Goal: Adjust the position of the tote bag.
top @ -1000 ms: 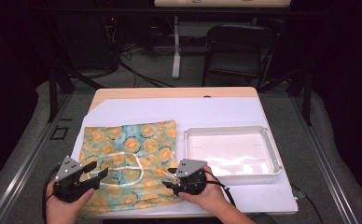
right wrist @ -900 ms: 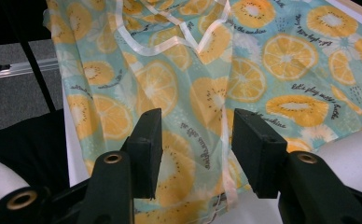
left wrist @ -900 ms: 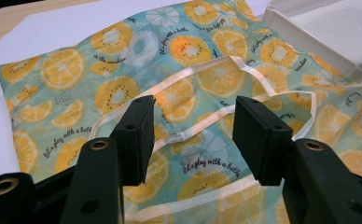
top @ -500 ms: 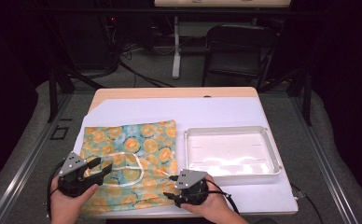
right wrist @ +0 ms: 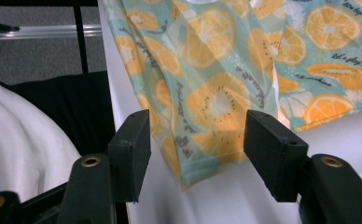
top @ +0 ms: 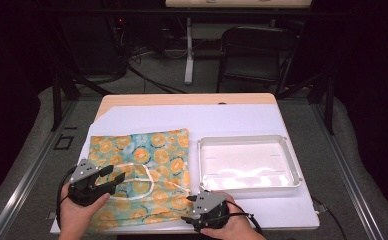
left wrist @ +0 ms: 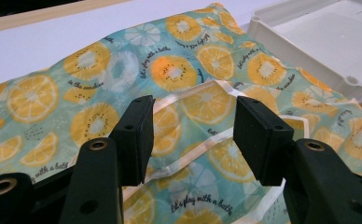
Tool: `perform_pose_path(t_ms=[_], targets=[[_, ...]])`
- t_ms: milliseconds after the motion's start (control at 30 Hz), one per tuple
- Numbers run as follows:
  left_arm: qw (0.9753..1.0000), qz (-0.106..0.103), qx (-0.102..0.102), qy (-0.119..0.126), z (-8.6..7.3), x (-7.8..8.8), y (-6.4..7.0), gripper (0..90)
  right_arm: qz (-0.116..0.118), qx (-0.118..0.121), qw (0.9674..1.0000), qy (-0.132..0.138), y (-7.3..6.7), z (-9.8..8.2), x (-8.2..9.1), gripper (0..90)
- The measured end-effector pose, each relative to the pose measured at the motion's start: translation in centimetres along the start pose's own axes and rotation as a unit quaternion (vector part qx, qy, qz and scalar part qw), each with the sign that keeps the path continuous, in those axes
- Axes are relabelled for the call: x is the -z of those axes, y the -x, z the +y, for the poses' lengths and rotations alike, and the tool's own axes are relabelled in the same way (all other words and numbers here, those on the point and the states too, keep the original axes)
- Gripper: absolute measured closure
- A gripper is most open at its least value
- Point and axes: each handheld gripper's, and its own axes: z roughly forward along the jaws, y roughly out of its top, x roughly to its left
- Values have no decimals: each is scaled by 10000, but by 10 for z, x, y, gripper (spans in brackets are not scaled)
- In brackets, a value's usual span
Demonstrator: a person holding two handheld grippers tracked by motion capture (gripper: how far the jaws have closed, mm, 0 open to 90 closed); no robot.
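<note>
A teal cloth bag [top: 152, 155] printed with orange slices lies flat on the white table [top: 232, 120], its pale strap [top: 132, 167] looped on top. My left gripper [top: 111, 176] hovers over the bag's near left part, open, with the strap [left wrist: 202, 93] running under and beyond its jaws [left wrist: 195, 121]. My right gripper [top: 187, 210] sits at the bag's near right corner by the table's front edge. Its jaws have just been opening and now stand wide [right wrist: 195, 140]. The bag's corner [right wrist: 207, 135] lies between and beyond them, untouched by the pads.
A shallow white tray [top: 292, 165] stands to the right of the bag; its corner [left wrist: 263, 28] is close to the cloth. The bag's near edge hangs slightly over the table's front edge [right wrist: 123, 121]. A dark chair [top: 257, 55] stands beyond the table.
The right gripper has drawn back from the bag's right edge toward the table's front edge, and its jaws have spread. The left gripper has hardly moved.
</note>
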Motion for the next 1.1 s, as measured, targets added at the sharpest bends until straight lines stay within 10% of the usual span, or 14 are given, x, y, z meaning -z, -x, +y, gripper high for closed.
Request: perform_pose_path(t_ms=[1100], targets=[[9998, -146, -87, -40, 6, -13, 2, 479, -427, 134, 9984, -335, -2, -17, -8, 408]])
